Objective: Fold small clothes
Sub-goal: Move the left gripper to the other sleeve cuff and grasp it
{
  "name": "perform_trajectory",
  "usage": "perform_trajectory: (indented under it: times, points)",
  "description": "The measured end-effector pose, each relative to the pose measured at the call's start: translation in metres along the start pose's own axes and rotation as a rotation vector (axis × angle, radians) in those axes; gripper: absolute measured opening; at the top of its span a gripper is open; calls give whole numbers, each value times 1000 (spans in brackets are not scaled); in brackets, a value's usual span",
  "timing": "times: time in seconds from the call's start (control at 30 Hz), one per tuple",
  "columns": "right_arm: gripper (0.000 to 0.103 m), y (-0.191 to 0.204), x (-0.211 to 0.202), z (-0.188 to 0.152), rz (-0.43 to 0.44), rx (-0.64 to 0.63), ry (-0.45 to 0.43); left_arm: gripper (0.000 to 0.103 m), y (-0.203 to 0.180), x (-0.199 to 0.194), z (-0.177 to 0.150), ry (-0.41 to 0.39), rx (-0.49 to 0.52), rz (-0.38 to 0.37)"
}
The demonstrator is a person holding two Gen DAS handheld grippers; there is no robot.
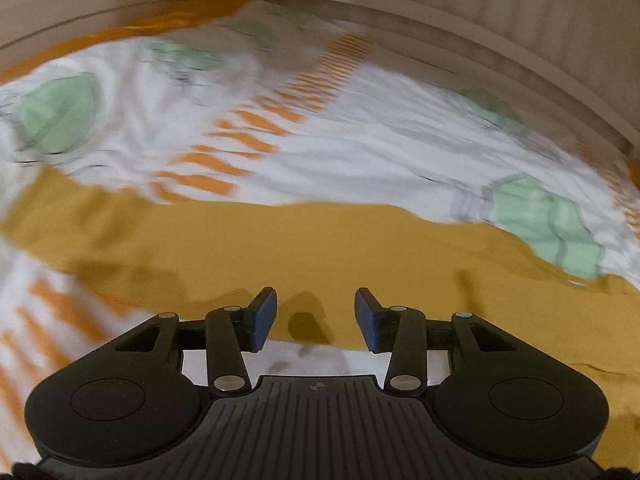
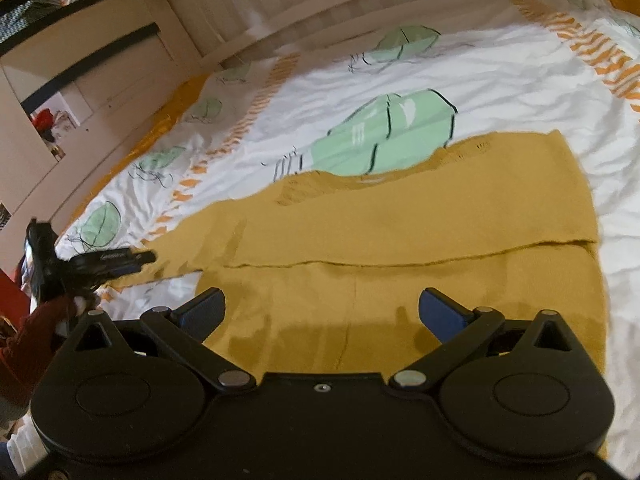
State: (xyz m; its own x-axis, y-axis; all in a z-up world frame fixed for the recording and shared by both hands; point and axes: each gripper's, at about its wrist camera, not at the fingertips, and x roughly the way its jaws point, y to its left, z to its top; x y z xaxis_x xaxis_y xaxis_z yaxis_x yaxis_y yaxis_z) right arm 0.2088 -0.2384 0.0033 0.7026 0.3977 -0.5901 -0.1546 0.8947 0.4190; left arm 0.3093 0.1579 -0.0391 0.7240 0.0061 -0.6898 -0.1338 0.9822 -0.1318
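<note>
Hovering over mustard garment [image 2: 400,232]: right tongs [image 2: 322,312] wide open, left tongs [image 1: 316,318] half-open, both empty.

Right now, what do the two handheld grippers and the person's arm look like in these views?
Both the left gripper and the right gripper are matte black plastic, each with two round discs, silver pivot pins, folding link arms and blue pads on the jaws. The left one's base is ribbed. In the right wrist view, the person's arm wears a dark red knitted sleeve.

garment [image 2: 420,232]: mustard yellow | duvet [image 2: 500,80]: white, green shapes, orange stripes | gripper pads [image 2: 202,312]: blue
</note>
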Motion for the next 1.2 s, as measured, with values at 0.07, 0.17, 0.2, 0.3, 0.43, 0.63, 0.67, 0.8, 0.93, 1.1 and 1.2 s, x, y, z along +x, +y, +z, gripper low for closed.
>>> perform_trajectory:
  times: [0.07,0.17,0.2,0.3,0.43,0.63,0.67,0.8,0.93,1.1,1.2]
  points:
    - [103,5,0,1,15,-11,-15,42,19,-5,1,-18,-19,44]
    - [103,13,1,1,31,-30,-30,42,51,-13,0,-51,-58,114]
    - [103,15,2,1,34,-35,-31,42,62,-16,0,-68,-84,136]
    - [103,19,7,-1,37,-42,-24,42,95,-24,-1,-115,-185,181]
    - [103,20,15,-5,30,-48,3,43,133,-27,5,-147,-304,198]
    - [103,21,22,-11,28,-49,30,46,171,-15,5,-149,-417,200]
    - [103,22,23,-11,30,-51,32,47,175,-11,6,-142,-421,197]
    - [103,23,26,-12,31,-54,38,48,184,6,3,-105,-422,194]
    - [103,22,30,-12,33,-51,44,49,191,14,6,-119,-447,180]
    - [103,23,35,-13,34,-46,55,50,194,25,12,-132,-461,174]
    - [103,23,36,-13,32,-46,58,49,194,29,15,-139,-468,168]
